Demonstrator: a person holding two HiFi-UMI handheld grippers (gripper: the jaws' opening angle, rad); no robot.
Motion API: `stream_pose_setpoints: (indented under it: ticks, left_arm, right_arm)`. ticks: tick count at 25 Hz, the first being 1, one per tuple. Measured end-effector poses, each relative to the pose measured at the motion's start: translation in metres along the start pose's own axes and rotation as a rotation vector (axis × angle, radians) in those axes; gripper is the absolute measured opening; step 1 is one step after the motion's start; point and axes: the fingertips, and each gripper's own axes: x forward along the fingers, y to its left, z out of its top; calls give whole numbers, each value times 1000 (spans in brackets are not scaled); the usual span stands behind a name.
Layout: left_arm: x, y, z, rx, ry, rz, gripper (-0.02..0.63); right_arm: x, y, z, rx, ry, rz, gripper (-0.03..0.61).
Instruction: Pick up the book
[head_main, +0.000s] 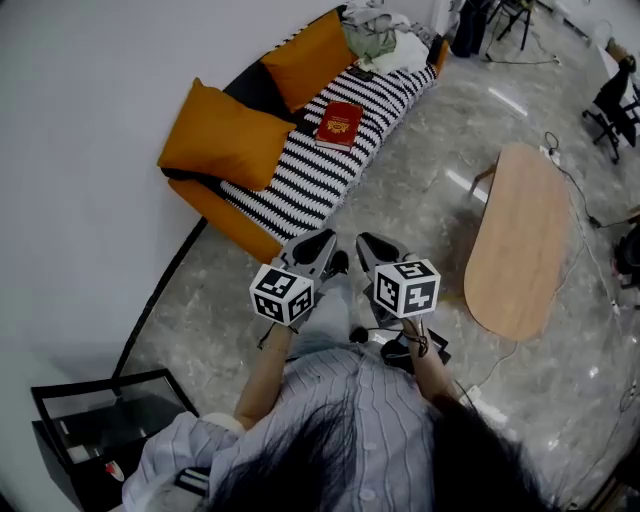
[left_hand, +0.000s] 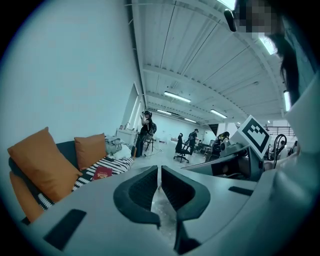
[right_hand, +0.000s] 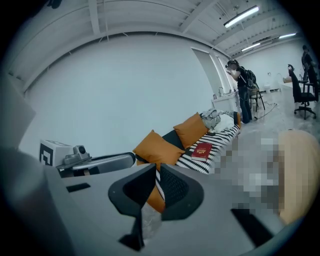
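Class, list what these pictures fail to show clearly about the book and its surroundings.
- book: title print too small in every view.
- sofa: far end buried under heaped clothes, head view.
- wooden table: left part covered by mosaic patch, right gripper view.
- black case: cut off by head view's lower-left edge.

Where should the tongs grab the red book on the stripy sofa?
Pinch the red book by its edge nearest the open floor, coming from the front of the sofa. It lies flat, and orange cushions crowd the wall side, so that edge is probably easiest.
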Motion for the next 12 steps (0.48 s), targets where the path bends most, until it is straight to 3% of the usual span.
stream_pose_setpoints:
  ticks: [12]
  left_arm:
    - [114, 95, 39, -14, 38, -50, 12]
  right_arm:
    - [96, -77, 70, 35, 34, -51, 38]
